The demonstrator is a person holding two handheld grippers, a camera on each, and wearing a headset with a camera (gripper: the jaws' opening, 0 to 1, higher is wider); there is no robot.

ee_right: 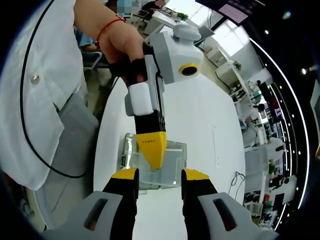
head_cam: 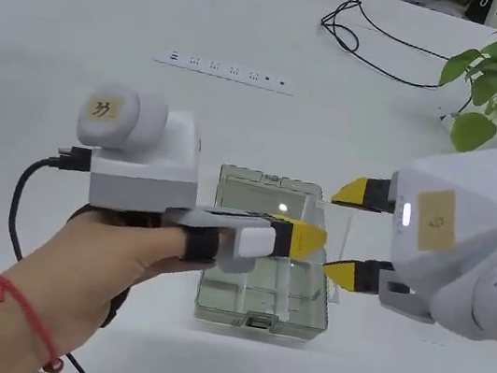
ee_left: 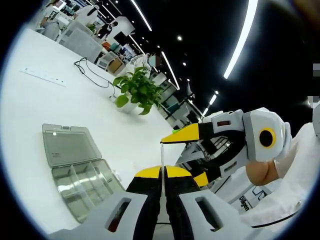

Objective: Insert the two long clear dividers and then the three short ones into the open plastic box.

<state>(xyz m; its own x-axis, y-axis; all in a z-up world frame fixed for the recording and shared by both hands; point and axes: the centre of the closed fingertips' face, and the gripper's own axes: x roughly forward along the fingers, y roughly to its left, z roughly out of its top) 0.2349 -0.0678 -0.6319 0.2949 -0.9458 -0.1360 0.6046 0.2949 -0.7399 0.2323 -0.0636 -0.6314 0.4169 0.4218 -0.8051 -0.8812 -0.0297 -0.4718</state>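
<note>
box (head_cam: 240, 301) — clear, lid open | left claw (ee_left: 163, 175) pinches clear divider (ee_left: 161, 152)

Left claw (ee_left: 163, 173) pinching clear divider (ee_left: 161, 155), open box (ee_left: 67, 145)

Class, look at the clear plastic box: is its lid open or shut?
Open. In the left gripper view the lid lies folded back flat beside the plastic box, leaving its compartments uncovered.

The clear box (head_cam: 211, 305) lies flat, its lid (head_cam: 261, 193) open toward 12 o'clock, with dividers (head_cam: 283, 291) standing inside and another clear divider (ee_left: 161, 152) held upright near its 3 o'clock edge.
</note>
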